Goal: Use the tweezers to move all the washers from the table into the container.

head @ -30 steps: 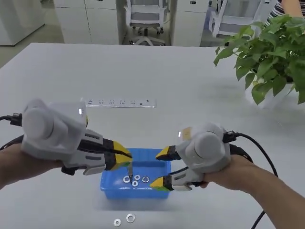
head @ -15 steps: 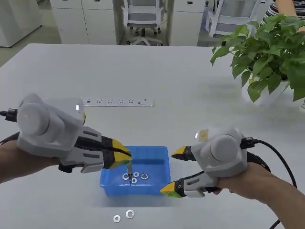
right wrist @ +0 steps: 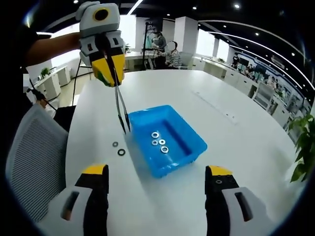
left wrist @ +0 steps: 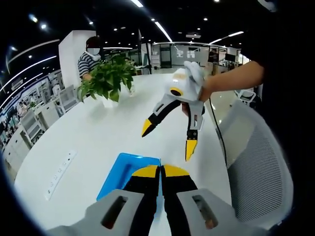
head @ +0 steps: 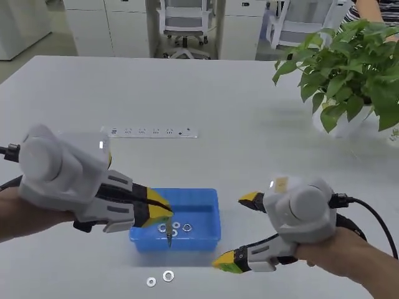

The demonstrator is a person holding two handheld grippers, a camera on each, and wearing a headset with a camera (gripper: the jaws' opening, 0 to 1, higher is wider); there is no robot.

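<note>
- The left claw (head: 159,210) is pinched tight on the tweezers (head: 169,235), which hang tip-down over the front edge of the blue container (head: 209,196). I cannot tell whether anything sits between the tips.
- The right claw (head: 238,230) stands wide apart and holds nothing, just off the container's right side.
- A small cluster of washers (head: 174,228) lies inside the container. Two loose washers (head: 168,275) lie close together on the tabletop (head: 93,93), just in front of the container.
- To my eye the step in hand is going for one of that pair. The rings are thin and flat and give the tips little to bite on. It should go best with the tips brought down steeply onto one ring's edge, or with one tip through its hole, and a gentle squeeze so it does not skitter away.
- Once gripped, I would lift it straight up, carry it clear over the front wall, and release it low inside.
- The front wall stands near the pair, so the tips could knock it on the way down, and nudging one ring may push its neighbour.
- The power strip (head: 149,132) and the potted plant (head: 349,68) sit well apart from the work and should not interfere.
</note>
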